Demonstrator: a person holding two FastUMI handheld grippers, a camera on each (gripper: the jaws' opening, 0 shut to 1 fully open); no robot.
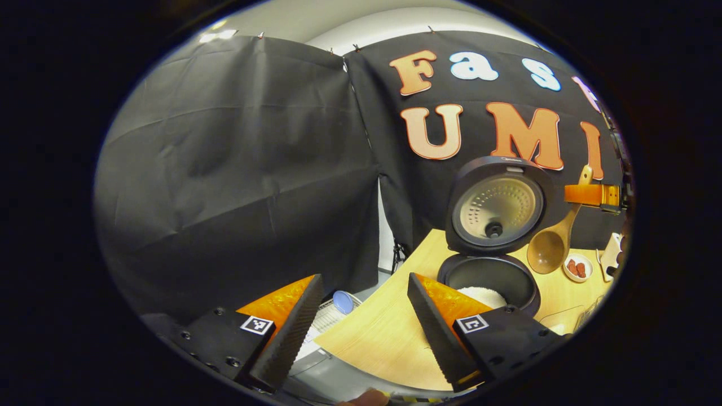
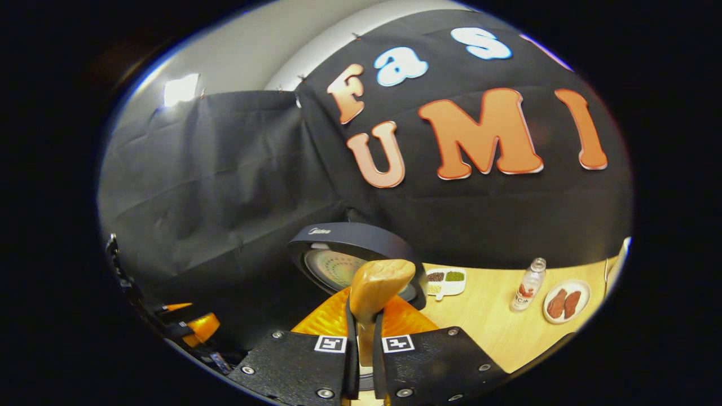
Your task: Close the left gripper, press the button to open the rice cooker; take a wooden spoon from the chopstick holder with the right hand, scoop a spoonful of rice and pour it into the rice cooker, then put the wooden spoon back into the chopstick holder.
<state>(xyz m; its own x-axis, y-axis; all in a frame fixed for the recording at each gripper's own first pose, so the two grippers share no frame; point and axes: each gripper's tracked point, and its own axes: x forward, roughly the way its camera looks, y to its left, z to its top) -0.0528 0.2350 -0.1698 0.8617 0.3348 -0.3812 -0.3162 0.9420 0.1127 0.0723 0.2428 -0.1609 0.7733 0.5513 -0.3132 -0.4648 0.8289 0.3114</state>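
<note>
The black rice cooker (image 1: 489, 276) stands on the wooden table with its lid (image 1: 496, 206) swung up; white rice (image 1: 480, 295) lies in its pot. My left gripper (image 1: 364, 324) is open at the table's near left edge, short of the cooker, nothing between its fingers. In the left gripper view the right gripper (image 1: 592, 194) hangs above and to the right of the cooker, holding the wooden spoon (image 1: 548, 246) bowl down. In the right gripper view my right gripper (image 2: 361, 332) is shut on the spoon handle (image 2: 379, 287), with the cooker lid (image 2: 350, 254) just beyond.
A divided dish of grains (image 2: 445, 280), a small bottle (image 2: 525, 291) and a plate of reddish pieces (image 2: 565, 301) sit on the table (image 2: 485, 321) to the right of the cooker. A wire rack with a blue lid (image 1: 342, 301) lies off the table's left edge.
</note>
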